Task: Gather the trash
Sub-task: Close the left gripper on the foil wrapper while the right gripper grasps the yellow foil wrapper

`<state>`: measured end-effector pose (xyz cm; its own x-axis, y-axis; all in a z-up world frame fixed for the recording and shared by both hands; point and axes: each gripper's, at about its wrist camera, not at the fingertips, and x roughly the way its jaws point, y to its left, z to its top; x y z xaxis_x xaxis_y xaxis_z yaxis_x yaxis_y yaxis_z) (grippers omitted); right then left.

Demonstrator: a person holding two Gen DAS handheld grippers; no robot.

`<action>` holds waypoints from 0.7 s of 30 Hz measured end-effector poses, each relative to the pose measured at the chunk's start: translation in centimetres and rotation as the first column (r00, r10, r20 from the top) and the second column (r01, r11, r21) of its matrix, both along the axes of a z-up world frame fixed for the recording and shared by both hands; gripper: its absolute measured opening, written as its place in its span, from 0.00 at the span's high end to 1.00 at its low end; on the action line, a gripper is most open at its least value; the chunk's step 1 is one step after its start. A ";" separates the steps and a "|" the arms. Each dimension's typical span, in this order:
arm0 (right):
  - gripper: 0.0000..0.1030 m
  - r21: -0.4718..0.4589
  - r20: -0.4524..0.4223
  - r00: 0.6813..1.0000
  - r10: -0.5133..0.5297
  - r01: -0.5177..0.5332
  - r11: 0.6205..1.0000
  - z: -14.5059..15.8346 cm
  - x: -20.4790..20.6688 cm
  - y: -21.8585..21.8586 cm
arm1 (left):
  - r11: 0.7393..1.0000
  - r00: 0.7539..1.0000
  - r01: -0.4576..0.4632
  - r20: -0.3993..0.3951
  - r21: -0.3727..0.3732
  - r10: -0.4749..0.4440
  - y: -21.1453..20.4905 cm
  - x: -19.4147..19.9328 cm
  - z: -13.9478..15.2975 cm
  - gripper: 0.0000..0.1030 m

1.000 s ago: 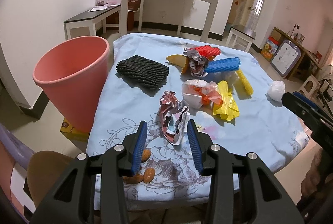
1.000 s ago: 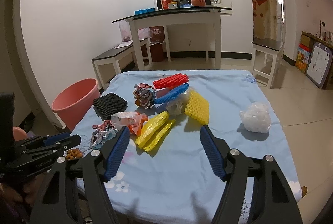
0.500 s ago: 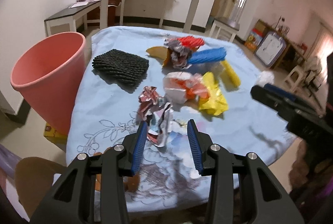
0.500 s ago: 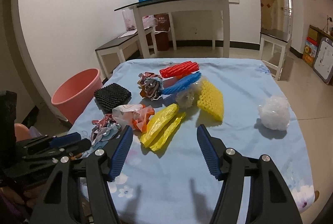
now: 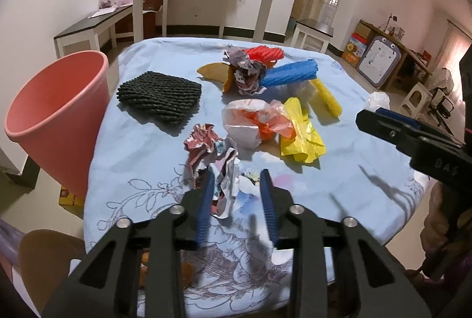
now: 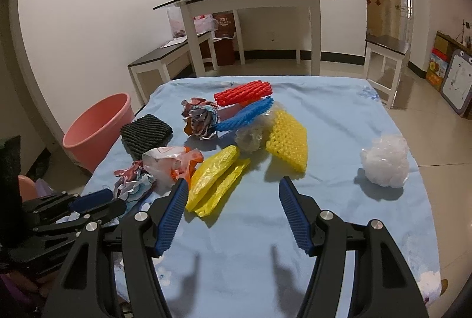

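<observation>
A crumpled printed paper ball [image 5: 211, 152] lies near the front of the blue-clothed table [image 5: 141, 140]. My left gripper [image 5: 236, 194] is open, its jaws around the ball's near end. In the right wrist view the left gripper [image 6: 97, 201] is at the same paper ball [image 6: 132, 180]. My right gripper [image 6: 233, 211] is open and empty above the cloth, just in front of a yellow plastic bag [image 6: 216, 180]. A pink bin [image 5: 56, 114] stands on the floor left of the table.
More trash lies on the table: a black foam net [image 5: 159, 95], a white-orange bag [image 5: 253, 123], a second paper ball [image 5: 246, 76], red [image 6: 243, 92], blue [image 6: 244, 114] and yellow [image 6: 287, 142] foam nets, and a white plastic wad [image 6: 385, 160]. A chair [image 5: 50, 259] stands near left.
My left gripper has moved forward, so its jaws now reach around the near end of the paper ball. The right gripper has dropped closer to the cloth and the yellow bag.
</observation>
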<state>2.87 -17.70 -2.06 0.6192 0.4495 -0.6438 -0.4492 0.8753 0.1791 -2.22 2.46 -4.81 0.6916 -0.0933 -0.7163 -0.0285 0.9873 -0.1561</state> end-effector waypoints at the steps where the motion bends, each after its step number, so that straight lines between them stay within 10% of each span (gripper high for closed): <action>1: 0.38 0.002 0.000 1.000 0.000 0.000 1.000 0.1 -0.2 0.1 | 1.000 1.000 0.005 0.001 -0.002 -0.005 0.0 0.0 -0.1 0.76; 5: 0.38 -0.002 0.005 1.000 0.011 -0.011 1.000 0.7 -0.9 0.7 | 1.000 1.000 0.019 -0.002 -0.025 -0.019 0.3 -0.1 -0.4 0.97; 21: 0.50 0.031 -0.159 0.986 0.045 -0.041 0.999 -1.3 0.9 3.3 | 0.996 0.995 0.026 0.099 -0.090 -0.017 3.1 -1.9 2.9 0.98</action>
<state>3.74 -14.39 -3.40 0.4891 0.4924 -0.7199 -0.4503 0.8495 0.2751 -4.16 5.57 -1.86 0.7553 -0.1708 -0.6328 0.0130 0.9692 -0.2461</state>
